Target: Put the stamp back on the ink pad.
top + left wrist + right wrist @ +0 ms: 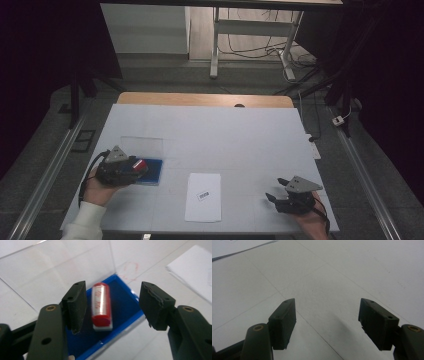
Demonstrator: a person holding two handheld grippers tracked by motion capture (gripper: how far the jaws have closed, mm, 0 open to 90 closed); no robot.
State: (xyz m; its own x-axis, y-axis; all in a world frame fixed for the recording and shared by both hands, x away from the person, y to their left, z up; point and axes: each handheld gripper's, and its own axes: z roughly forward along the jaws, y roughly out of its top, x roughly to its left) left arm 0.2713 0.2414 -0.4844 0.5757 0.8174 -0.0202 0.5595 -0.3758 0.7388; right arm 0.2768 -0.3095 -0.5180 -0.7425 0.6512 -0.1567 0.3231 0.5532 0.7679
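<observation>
Red stamp (101, 306) lies in the blue tray (125, 300) of its open case, between the spread, untouching jaws of the left hand-held gripper (112, 306); withdraw straight back to avoid nudging it.

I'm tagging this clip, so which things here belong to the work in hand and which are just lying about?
In the job:
- left gripper, fingers open
- red stamp, lying in the blue case
- blue case, clear lid open

Lying about:
- white paper with a label
- right gripper, open over bare table
</observation>
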